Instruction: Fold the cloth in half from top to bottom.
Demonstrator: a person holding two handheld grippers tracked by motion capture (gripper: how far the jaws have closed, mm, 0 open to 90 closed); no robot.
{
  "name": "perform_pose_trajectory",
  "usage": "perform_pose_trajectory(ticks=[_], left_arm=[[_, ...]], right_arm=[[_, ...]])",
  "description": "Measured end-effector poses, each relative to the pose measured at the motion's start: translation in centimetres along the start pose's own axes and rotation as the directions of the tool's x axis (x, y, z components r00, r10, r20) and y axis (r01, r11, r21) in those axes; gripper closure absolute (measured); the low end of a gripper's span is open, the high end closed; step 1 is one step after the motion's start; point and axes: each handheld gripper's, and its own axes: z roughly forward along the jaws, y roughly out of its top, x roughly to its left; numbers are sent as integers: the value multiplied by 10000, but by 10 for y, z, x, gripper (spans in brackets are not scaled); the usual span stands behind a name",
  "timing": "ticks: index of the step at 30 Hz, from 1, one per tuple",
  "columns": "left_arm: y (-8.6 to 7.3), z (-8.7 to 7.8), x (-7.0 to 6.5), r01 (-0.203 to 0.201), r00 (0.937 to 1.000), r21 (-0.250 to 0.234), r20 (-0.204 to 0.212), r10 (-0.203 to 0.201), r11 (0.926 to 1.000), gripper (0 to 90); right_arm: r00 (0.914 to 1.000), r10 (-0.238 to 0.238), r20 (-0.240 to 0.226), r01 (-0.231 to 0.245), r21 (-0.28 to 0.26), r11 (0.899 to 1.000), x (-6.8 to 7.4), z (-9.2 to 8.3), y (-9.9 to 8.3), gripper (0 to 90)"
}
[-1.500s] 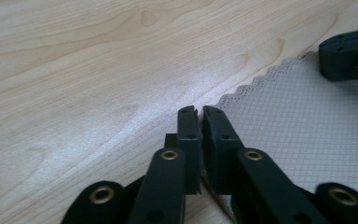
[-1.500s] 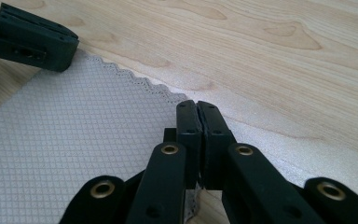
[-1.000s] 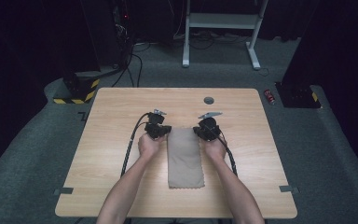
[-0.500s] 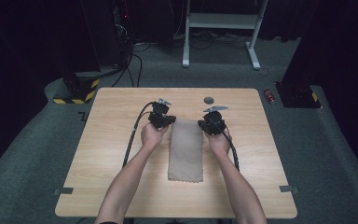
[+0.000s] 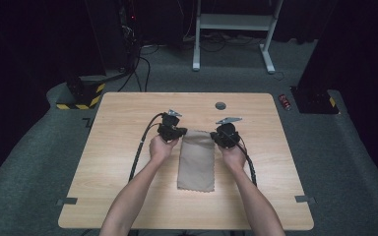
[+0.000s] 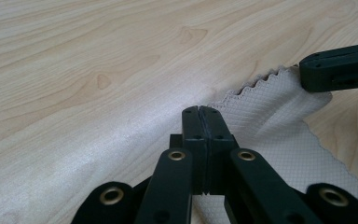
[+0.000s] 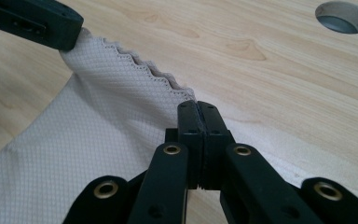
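You hold the beige cloth (image 5: 197, 158) by its far corners, left gripper (image 5: 173, 129) and right gripper (image 5: 223, 132) each with jaws closed on it, its long axis running back toward you along the desk (image 5: 118, 147).

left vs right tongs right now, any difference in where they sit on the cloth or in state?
The left tongs hold the far left corner of the beige cloth; the right tongs hold its far right corner. The left tongs' grey plate sits close above the body in the high view, while the right tongs' plate juts out leftward. Shared: both are pinched shut on the scalloped far edge, roughly level with each other, cables trailing back along the forearms.
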Motion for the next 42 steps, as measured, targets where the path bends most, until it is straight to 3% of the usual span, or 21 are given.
perform_pose_trajectory(ticks=[13, 21, 26, 34, 42], left_arm=[[-12, -11, -9, -193, 9995, -273, 248, 200, 9994, 896], [-23, -14, -9, 200, 9970, -258, 752, -180, 9995, 893], [-28, -18, -10, -40, 9978, -240, 665, 56, 9997, 894], [-33, -24, -12, 228, 9964, -431, 820, -192, 9988, 894], [-39, -30, -14, 230, 9968, -548, 779, -187, 9982, 894]], right_arm=[[9993, -310, -215, 311, 51, 9995, 7, -11, -11, 892], [9986, -406, -341, 407, 37, 9992, 10, -16, -16, 892], [9971, -596, -476, 600, 58, 9982, 14, -17, -20, 892], [9955, -723, -610, 725, 19, 9974, 19, -23, -23, 891], [9928, -913, -776, 914, -26, 9958, 25, -29, -28, 892]])
